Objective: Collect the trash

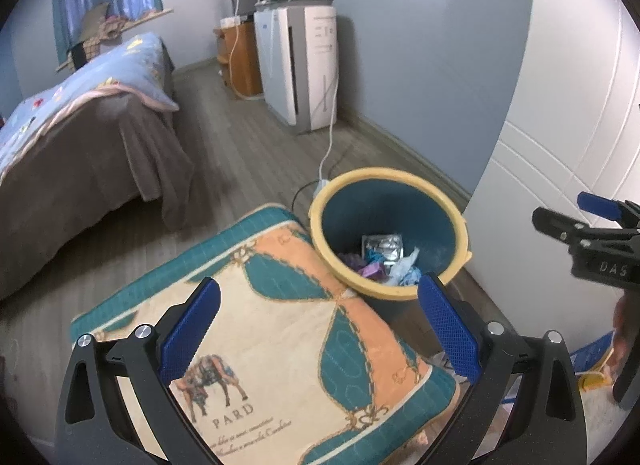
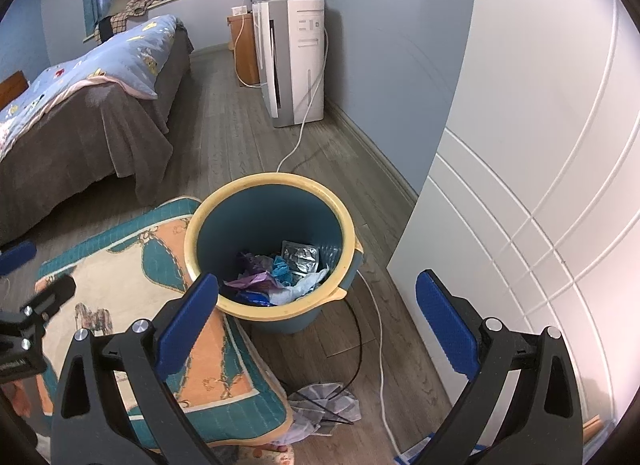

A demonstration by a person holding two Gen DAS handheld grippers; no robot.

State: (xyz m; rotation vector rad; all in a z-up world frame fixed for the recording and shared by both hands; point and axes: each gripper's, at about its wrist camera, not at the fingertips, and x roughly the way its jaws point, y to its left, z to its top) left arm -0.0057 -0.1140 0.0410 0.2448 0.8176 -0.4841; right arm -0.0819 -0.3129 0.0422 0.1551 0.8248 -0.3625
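Observation:
A teal bin with a yellow rim (image 1: 390, 177) (image 2: 272, 181) stands on the wooden floor. Inside lie a silver foil wrapper (image 2: 300, 259), purple scraps (image 2: 256, 281) and pale blue tissue (image 1: 406, 269). My left gripper (image 1: 320, 329) hovers open over a patterned cushion (image 1: 280, 345), just left of the bin, holding nothing. My right gripper (image 2: 318, 325) stands open in front of the bin, empty; it also shows at the right edge of the left wrist view (image 1: 592, 233). A crumpled grey wrapper (image 2: 324, 401) lies on the floor below the bin.
A bed (image 2: 92, 105) with a blue quilt fills the left. A white air purifier (image 2: 294, 61) stands by the far wall, its white cable (image 2: 380, 345) and a black cable (image 2: 358, 345) running past the bin. A white wardrobe door (image 2: 540, 185) closes off the right.

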